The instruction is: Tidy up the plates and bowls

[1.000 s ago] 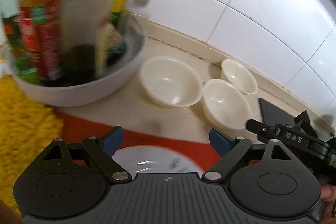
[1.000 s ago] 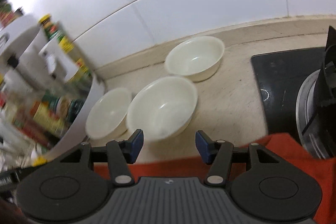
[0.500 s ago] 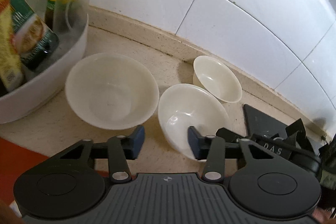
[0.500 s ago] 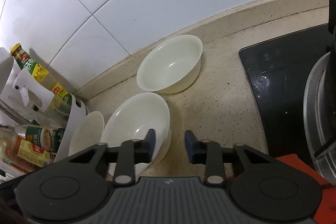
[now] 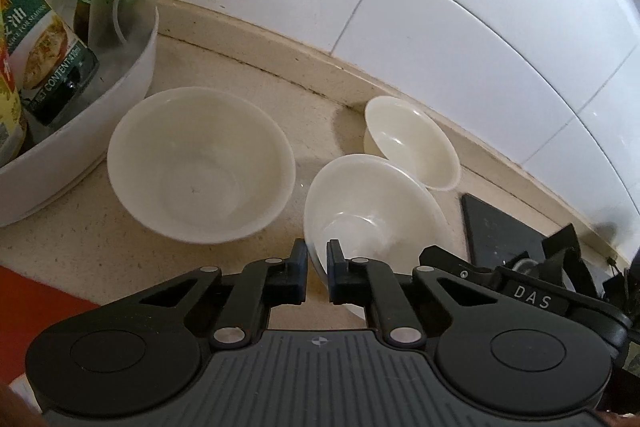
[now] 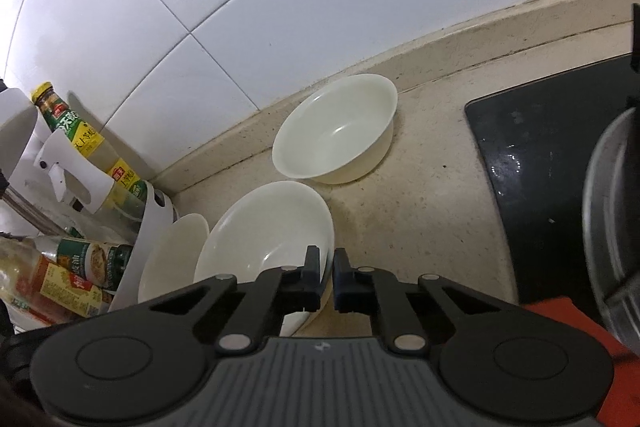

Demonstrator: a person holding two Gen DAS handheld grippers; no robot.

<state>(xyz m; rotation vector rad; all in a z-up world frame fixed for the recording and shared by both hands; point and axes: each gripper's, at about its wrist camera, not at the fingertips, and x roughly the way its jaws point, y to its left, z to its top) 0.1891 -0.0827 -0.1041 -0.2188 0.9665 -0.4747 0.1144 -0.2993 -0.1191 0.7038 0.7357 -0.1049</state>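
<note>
Three white bowls sit on the beige counter by the tiled wall. In the left wrist view the left bowl (image 5: 200, 167) is nearest the bottle tub, the middle bowl (image 5: 372, 211) is tilted, and the small far bowl (image 5: 412, 139) sits behind it. My left gripper (image 5: 317, 267) is shut on the middle bowl's near-left rim. In the right wrist view my right gripper (image 6: 326, 273) is shut on the same middle bowl's (image 6: 264, 231) right rim. The far bowl (image 6: 336, 131) sits by the wall and the left bowl (image 6: 172, 259) shows partly behind.
A white tub (image 5: 80, 123) of sauce and oil bottles (image 5: 44, 39) stands at the left. A black stove top (image 6: 540, 155) with a metal pot (image 6: 608, 211) is at the right. A red cloth (image 5: 36, 307) lies along the counter's near edge.
Both grippers moved in toward the middle bowl and closed from wide open onto its rim, left on one side, right on the other. The bowl now looks tilted.
</note>
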